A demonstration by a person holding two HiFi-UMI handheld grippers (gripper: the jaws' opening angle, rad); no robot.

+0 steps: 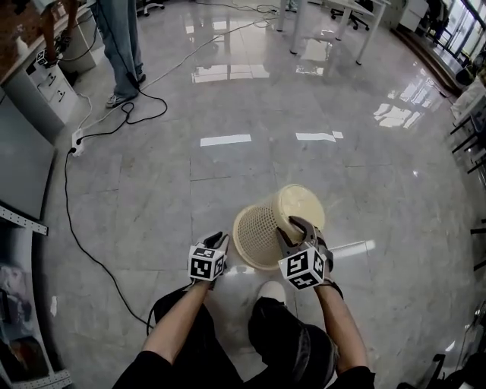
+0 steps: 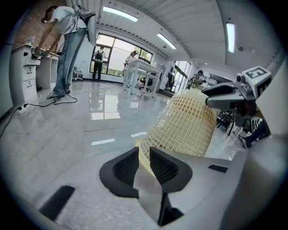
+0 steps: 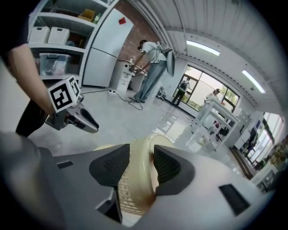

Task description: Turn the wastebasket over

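Observation:
A cream mesh wastebasket (image 1: 266, 224) lies tipped on its side over the grey floor. Its solid base (image 1: 300, 203) faces up and away, and its open mouth faces me. My left gripper (image 1: 220, 239) is at the lower left of the rim. In the left gripper view the jaws (image 2: 144, 157) pinch the thin rim of the basket (image 2: 184, 123). My right gripper (image 1: 298, 226) sits on the wall near the base. In the right gripper view its pads (image 3: 141, 155) close on the basket's solid cream edge band (image 3: 140, 170).
A black cable (image 1: 83, 228) runs across the floor from a power strip (image 1: 76, 140) at the left. A person (image 1: 121, 45) stands at a cabinet (image 1: 45, 87) far left, with white tables (image 1: 334, 23) farther back. My own shoe (image 1: 271, 291) is just under the basket.

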